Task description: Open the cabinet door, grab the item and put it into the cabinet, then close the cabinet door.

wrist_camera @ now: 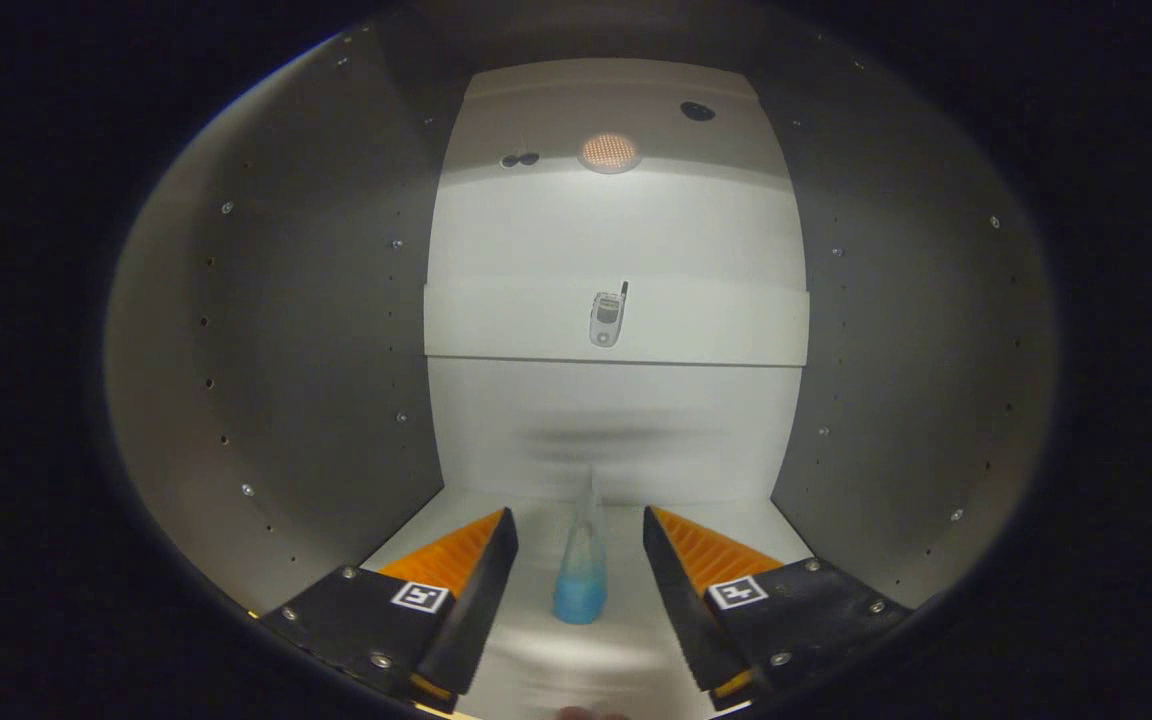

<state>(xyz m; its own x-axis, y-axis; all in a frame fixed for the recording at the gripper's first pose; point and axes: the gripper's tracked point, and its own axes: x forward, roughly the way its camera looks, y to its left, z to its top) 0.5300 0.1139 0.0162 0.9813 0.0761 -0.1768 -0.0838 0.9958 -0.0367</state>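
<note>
I am looking into the open white cabinet (616, 240). A clear flask with blue liquid (581, 570) stands upright on the cabinet floor (546, 660), between my fingers and touching neither. My gripper (579, 530) is open, one finger on each side of the flask with a gap to both. A small grey phone-like item (608, 317) is fixed on a white rail across the back wall, well beyond the flask.
Grey side walls (306, 330) with rows of shelf-pin holes close in on the left and right (896, 330). A round lamp (609, 152) glows in the cabinet ceiling. The back wall stands a short way beyond the flask.
</note>
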